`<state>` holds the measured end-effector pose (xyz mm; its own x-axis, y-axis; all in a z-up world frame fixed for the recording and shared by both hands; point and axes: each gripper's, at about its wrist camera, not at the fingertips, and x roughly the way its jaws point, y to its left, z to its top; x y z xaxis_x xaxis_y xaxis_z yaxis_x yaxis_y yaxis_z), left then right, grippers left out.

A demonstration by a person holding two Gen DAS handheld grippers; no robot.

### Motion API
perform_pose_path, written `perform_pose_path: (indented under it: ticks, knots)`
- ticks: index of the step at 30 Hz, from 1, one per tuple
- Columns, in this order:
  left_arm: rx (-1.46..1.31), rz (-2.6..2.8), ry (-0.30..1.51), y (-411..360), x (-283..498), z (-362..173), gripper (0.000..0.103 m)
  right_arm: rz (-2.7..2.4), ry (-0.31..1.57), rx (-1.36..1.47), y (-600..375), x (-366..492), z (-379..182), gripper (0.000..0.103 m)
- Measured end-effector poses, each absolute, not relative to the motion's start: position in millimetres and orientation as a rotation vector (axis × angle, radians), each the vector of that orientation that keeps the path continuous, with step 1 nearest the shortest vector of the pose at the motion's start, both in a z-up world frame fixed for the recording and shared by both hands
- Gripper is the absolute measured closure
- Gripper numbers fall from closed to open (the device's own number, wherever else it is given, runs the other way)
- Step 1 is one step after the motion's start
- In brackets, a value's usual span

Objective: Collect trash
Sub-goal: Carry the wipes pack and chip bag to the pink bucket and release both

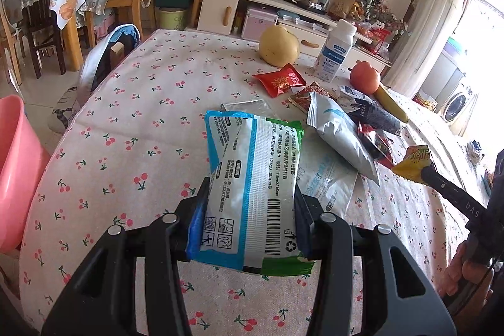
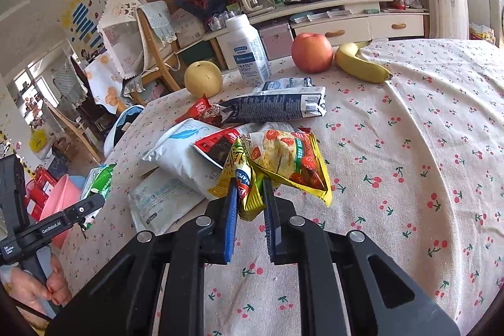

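Jaws on my left gripper (image 1: 250, 210) are pinching a blue, white and green wipes packet (image 1: 252, 178): it stands upright between the two pads, its lower half squeezed from both sides and its top sticking out past the tips, lifted clear of the cherry-print cloth on the bench (image 1: 132, 122). On my right gripper (image 2: 249, 194) the jaws are pressed nearly together on a crumpled corner of a yellow snack wrapper (image 2: 283, 162); the pinched part is bunched between the blue pads, while the rest of the bag fans out ahead and to the right of the tips.

Just beyond the yellow wrapper lie more pieces of trash: a white pouch with a feather print (image 2: 179, 150), a red-and-black sachet (image 2: 217, 147), a flat clear-white packet (image 2: 157, 200) beneath the pouch, a dark blue flattened carton (image 2: 274, 106) and a red sweet wrapper (image 1: 280, 79). Farther back on the bench stand a white bottle (image 2: 249, 52), a yellow pear (image 2: 203, 77), a red apple (image 2: 312, 52) and a banana (image 2: 362, 65). Off the bench's left edge I see a pink basin (image 1: 15, 172)
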<state>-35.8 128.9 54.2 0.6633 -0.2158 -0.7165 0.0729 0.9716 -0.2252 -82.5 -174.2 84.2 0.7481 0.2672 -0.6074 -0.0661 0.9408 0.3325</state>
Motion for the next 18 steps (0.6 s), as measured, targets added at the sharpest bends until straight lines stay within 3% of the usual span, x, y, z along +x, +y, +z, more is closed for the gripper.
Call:
perform_pose_path:
  ticks: [18]
  knots:
    - [-0.256, -0.121, 0.738, 183, -50, 88, 0.055, 0.31, 0.673, 0.204, -86, -94, 122, 0.087]
